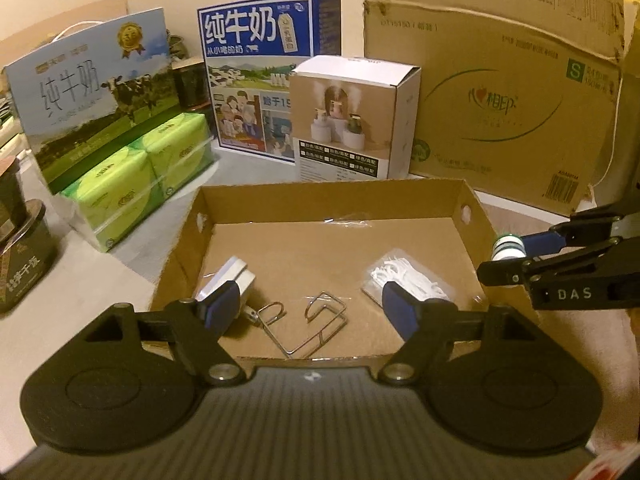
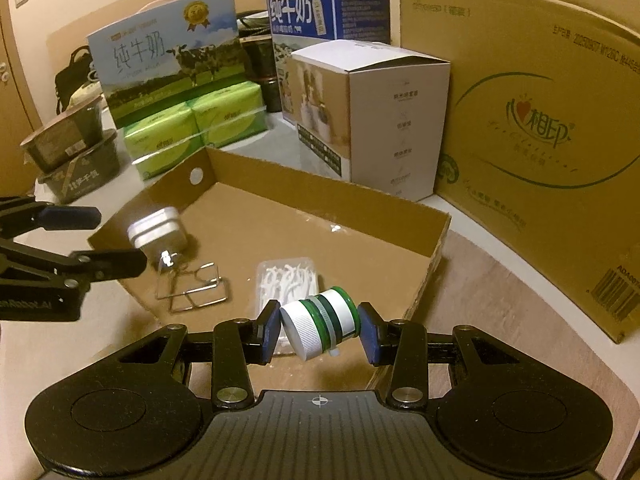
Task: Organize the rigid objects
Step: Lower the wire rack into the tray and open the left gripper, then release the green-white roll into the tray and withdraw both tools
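Three items already sit in the cardboard tray [image 1: 472,216] — metal tin [image 2: 158,232], wire rack [image 1: 308,326], floss pick pack [image 2: 290,276]. Right gripper [image 2: 318,326] is clamped on a stack of bottle caps [image 2: 320,320] above the tray's near corner, likely next in. Left gripper [image 1: 308,308] hangs spread and empty over the rack — probably lined up to shift it

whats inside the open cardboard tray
Inside the shallow brown cardboard tray: a small silver metal tin, a bent wire rack and a clear pack of white floss picks, partly hidden by the gripper fingers.
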